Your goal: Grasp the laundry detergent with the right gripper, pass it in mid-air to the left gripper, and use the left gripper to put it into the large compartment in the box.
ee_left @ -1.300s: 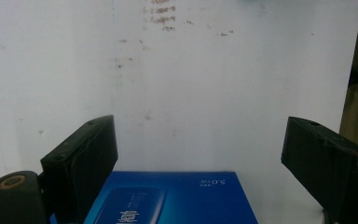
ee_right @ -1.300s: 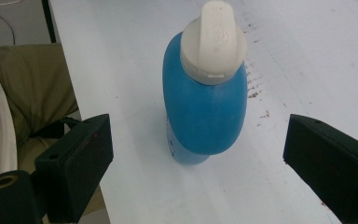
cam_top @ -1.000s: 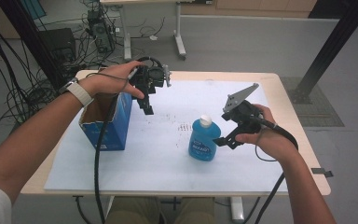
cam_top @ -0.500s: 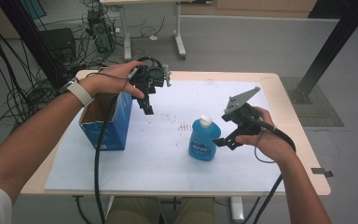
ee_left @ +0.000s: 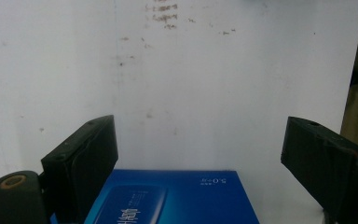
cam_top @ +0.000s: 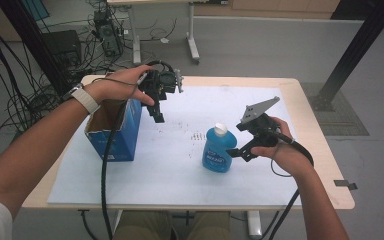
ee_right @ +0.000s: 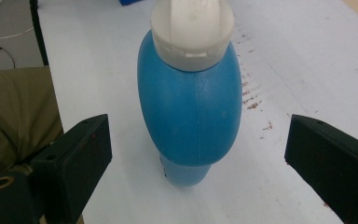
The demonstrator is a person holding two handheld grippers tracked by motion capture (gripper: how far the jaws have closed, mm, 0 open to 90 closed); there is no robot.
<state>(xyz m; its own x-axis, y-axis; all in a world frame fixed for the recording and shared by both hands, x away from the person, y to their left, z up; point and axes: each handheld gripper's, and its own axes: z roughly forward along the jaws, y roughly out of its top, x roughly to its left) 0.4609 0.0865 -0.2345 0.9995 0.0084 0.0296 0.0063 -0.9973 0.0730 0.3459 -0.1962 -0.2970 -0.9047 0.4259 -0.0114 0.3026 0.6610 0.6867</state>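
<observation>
A blue bottle [cam_top: 217, 150] with a white cap [cam_top: 221, 129] stands upright on the white sheet [cam_top: 180, 170], right of centre. My right gripper [cam_top: 237, 150] sits just to its right, level with its body. In the right gripper view the bottle [ee_right: 191, 107] stands between the open jaws, with a gap on each side. An open blue carton [cam_top: 115, 130] stands at the left. My left gripper [cam_top: 157, 112] hangs open above the carton's right edge, pointing down. In the left gripper view the carton's blue face [ee_left: 177, 196] lies below the wide jaws, with nothing between them.
The white sheet covers most of a wooden table [cam_top: 325, 165]. Dark smudges [cam_top: 197, 135] mark the sheet behind the bottle. Cables [cam_top: 105, 170] trail from both grippers over the front edge. On the floor beyond are another table's legs [cam_top: 192, 45], cable bundles and a black post [cam_top: 355, 50].
My right gripper has edged slightly left, closer around the bottle. The left gripper and the carton have not moved.
</observation>
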